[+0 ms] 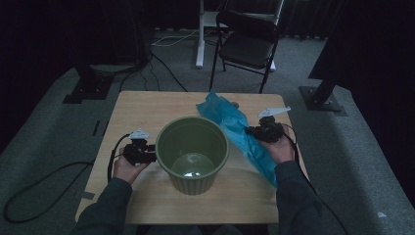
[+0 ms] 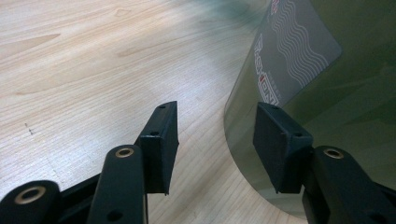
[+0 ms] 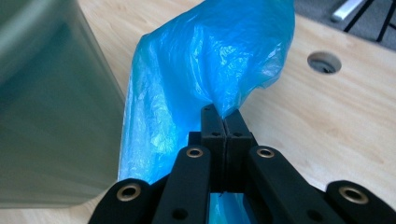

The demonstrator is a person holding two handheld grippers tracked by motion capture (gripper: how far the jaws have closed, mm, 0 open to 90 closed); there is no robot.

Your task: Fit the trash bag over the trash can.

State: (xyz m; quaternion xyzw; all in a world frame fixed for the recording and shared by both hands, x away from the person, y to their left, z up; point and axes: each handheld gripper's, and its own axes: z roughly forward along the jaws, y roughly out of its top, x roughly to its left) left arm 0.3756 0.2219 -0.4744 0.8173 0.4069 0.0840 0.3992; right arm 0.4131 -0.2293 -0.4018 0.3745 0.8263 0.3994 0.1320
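Olive-green ribbed bin [image 1: 192,152], grey label with red wavy lines [image 2: 294,44]. Bright blue plastic bag [image 1: 237,132]. Pale wood-grain table [image 1: 147,105]. Both tools black [image 1: 143,152] [image 3: 224,122]. Black chair [image 1: 246,44], grey carpet [image 1: 54,117].

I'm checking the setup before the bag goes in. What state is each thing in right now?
Green bin: upright on the table, open, no liner in it.
Blue plastic bag: crumpled, pinched at one edge, partly lifted beside the bin.
Right gripper: shut on the bag.
Left gripper: open, jaws astride the bin's wall, not pressing it.
Folding chair: unfolded, unoccupied.
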